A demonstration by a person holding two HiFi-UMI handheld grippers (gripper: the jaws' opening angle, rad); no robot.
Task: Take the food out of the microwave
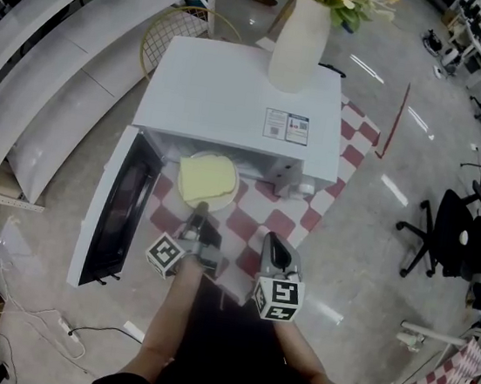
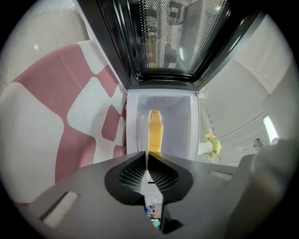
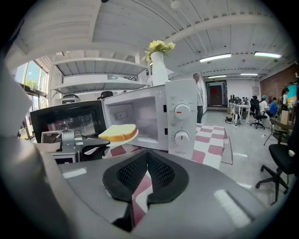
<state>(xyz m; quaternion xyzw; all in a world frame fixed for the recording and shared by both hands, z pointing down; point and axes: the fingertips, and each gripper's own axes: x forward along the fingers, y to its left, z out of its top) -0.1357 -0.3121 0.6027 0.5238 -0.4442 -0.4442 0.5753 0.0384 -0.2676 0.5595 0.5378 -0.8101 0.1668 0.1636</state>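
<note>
Both tongs are shut. Left tongs (image 1: 201, 210) pinch the near rim of the white plate (image 1: 229, 199). Right tongs (image 1: 271, 239) are pressed together w/ nothing in them.

Hard to see: from the head view, the top of the microwave (image 1: 235, 98) hides its inside, so I can't tell if the plate's far edge is in the mouth or out. The left gripper view is turned on its side. There the plate (image 2: 141, 135) is only a thin white line, edge on, and the bread (image 2: 155, 133) is a yellow strip. The open door (image 2: 173, 42) has dark glass w/ only dim shapes in it. The table under the microwave is hidden by a cloth (image 1: 308, 213).

That cloth is red & white checks, and the floor around it is grey & shiny. A white vase (image 1: 300, 37) w/ yellow flowers stands on top of the microwave. White shelves (image 1: 56, 57) run along the microwave's door side. A black office chair (image 1: 446, 231) sits well off on its knob side. In the right gripper view a person (image 3: 199, 93) stands behind the microwave, far back.

The bread (image 1: 207, 181) lies flat on the plate, right at the microwave's mouth. It is just past the left tongs' tips and does not touch them. The right tongs are near, on the knob side, apart from plate & bread.
</note>
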